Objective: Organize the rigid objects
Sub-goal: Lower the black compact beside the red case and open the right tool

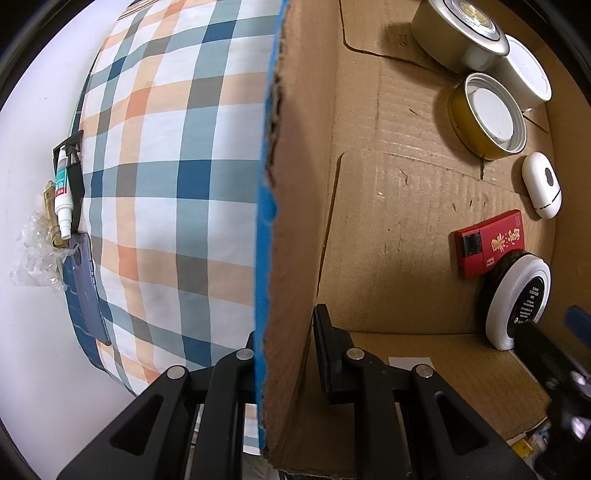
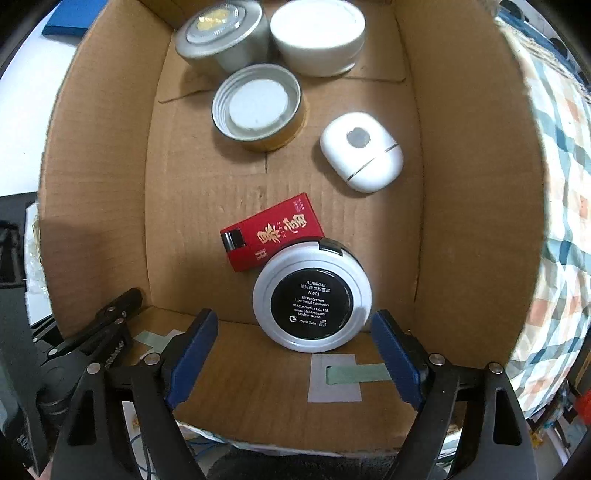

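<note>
A round white compact (image 2: 312, 300) with a black label lies flat on the floor of an open cardboard box (image 2: 99, 177), close to the near wall and partly resting over one end of a red carton (image 2: 271, 232) printed with gold characters. The right gripper (image 2: 291, 360) hovers just above the box's near edge with its blue-padded fingers (image 2: 192, 350) spread wide; the compact sits between and slightly beyond them, touching neither.

Further in, a white oval case (image 2: 362, 151) with a grey disc on top lies toward the right wall. Left of it sits a gold-sided lid (image 2: 258, 107), upside down, showing a white liner. At the far wall stand a silver tin (image 2: 221, 35) and a white round jar (image 2: 319, 35), side by side and nearly touching.

The left gripper (image 1: 288, 354) straddles the box's left wall, which has a blue outer face: one black finger (image 1: 327, 350) is inside against the cardboard, the other outside. Whether the jaws actually clamp the wall cannot be told for certain, though they look closed tightly around it.

Outside that wall, the left wrist view shows a checked cloth (image 1: 166, 166) in blue, orange and white. At its far edge, on a white surface, lie a small white tube (image 1: 62, 195), a black plastic piece (image 1: 72, 162) and some crumpled clear wrap (image 1: 37, 251).
</note>
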